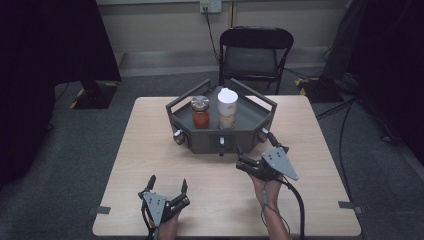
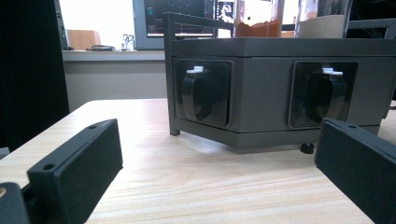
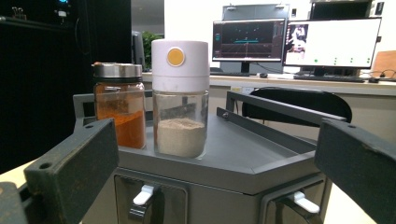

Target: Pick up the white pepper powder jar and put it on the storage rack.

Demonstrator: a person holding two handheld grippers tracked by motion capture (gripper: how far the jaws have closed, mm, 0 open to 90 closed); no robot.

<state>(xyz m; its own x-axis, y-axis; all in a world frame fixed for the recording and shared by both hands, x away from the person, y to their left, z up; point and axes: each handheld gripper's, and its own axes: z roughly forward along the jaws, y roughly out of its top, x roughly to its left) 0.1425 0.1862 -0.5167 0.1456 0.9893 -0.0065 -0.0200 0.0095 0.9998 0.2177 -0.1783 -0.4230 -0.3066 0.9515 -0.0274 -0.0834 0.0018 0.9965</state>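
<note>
A dark grey six-sided stand [image 1: 250, 117] with a railed top sits at the middle back of the table. On it stand a jar of orange-red powder [image 1: 201, 112] with a metal lid and a jar of pale powder [image 1: 227, 109] with a white lid. Both jars show in the right gripper view, orange [image 3: 119, 105] and pale [image 3: 180, 98]. My right gripper [image 1: 250, 144] is open just before the stand's front right face. My left gripper [image 1: 168, 181] is open and empty near the table's front edge. Its view [image 2: 218, 140] faces two black knobs with white tips [image 2: 198, 91].
A black chair [image 1: 255, 52] stands behind the table. Cables run over the floor at the right [image 1: 345, 125]. The stand's front faces carry knobs [image 1: 221, 143]. Bare tabletop [image 1: 150, 150] lies left of the stand. Monitors [image 3: 331, 42] show far behind.
</note>
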